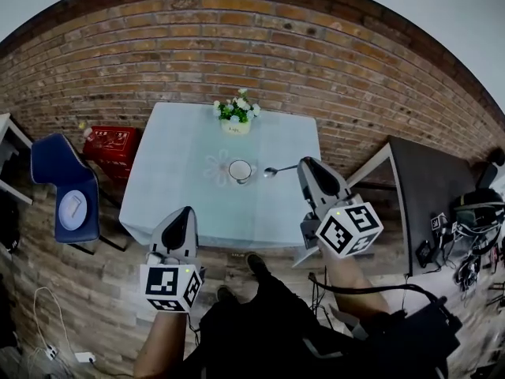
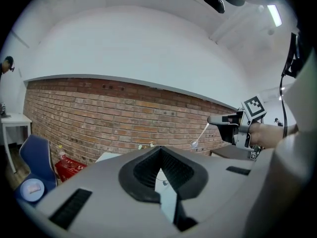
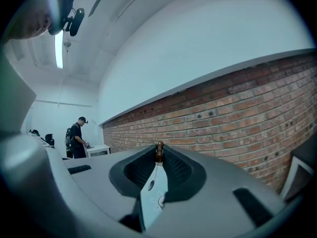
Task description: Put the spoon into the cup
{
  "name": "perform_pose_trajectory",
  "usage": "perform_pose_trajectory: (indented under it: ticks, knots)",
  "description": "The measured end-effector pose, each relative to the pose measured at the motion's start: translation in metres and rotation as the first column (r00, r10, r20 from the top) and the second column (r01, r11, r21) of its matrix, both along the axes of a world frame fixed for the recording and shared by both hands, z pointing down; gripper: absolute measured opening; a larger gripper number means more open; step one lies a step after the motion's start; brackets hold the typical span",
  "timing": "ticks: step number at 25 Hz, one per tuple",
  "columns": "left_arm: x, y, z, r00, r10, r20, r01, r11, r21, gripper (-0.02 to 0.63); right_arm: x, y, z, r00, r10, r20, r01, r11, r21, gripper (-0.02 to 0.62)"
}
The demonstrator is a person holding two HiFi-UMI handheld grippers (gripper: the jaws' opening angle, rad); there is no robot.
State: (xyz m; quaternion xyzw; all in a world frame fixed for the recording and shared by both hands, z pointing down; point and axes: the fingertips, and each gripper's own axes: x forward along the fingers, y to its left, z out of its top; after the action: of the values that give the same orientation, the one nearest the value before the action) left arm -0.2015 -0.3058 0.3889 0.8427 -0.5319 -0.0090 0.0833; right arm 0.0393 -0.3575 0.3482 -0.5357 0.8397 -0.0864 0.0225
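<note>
So, the right gripper (image 1: 303, 165) pinches the spoon (image 1: 280, 169) by its handle, the cup (image 1: 240, 170) ahead of its tips, while the left gripper (image 1: 187, 211) alongside stays out of it, jaws together, empty.

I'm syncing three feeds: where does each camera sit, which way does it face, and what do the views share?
Head view: on the person's head, facing steeply down at the table and cup; both forearms, left tongs and right tongs show.
Left gripper view: rides the left tongs, facing level toward the brick wall; its own closed jaws and the right tongs show.
Right gripper view: rides the right tongs, facing the wall; its jaws grip the spoon.
Shared: the spoon appears in all three.
</note>
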Motion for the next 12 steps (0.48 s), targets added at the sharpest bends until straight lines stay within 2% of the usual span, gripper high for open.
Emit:
perform_pose_trajectory:
  ticks: [5,12]
  knots:
    - [0.000,-0.014,0.004,0.999,-0.044,-0.003,0.044,0.999,-0.019,0.006,-0.002,-0.028,0.011,0.999,-0.037,-0.013,0.037,0.999,-0.025,0.055]
    - [0.012,-0.032,0.004,0.993,-0.112,0.041,0.113,0.993,-0.032,0.008,0.003,-0.069,0.028,0.994,-0.106,0.001,0.106,0.993,-0.047,0.055]
